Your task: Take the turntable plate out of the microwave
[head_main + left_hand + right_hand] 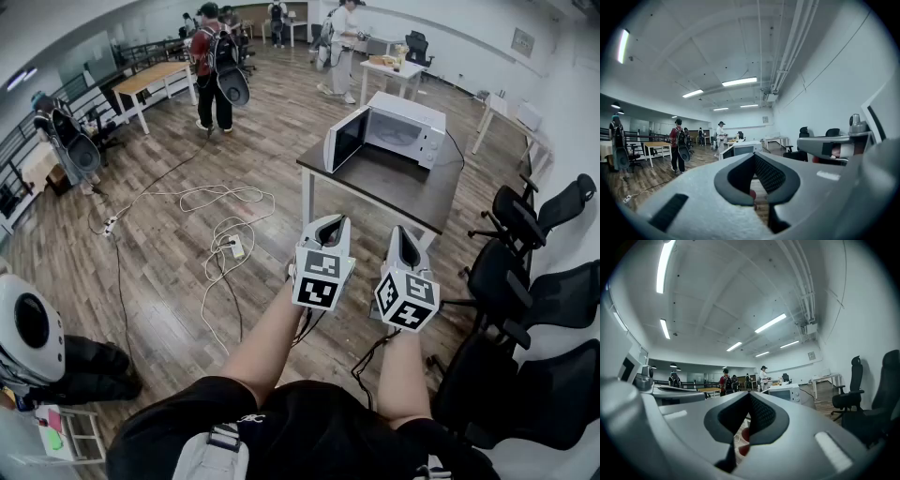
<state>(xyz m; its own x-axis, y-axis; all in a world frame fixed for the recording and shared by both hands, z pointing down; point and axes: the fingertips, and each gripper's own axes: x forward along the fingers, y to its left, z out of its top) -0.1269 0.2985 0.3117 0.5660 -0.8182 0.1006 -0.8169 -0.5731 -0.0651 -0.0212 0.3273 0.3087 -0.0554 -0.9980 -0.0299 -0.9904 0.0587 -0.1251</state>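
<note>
Plate (401, 138) only faintly visible inside microwave (410, 112), can't tell detail. Door (344, 140) open, swung toward 9 o'clock. Microwave on far end of dark table (394, 187), 12 o'clock from my claws, well apart. My left claw (335, 223) pressed together, nothing in it. My right claw (405, 234) same, empty, just beside left at its 3 o'clock. Both roughly level, over floor short of table. Chairs (525, 220) at 3 o'clock. Cable (220, 216) on floor at 10 o'clock. People (214, 66) far off at 11.

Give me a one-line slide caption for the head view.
Left gripper and right gripper, both shut and empty, point toward the white microwave standing door-open on a dark table.
</note>
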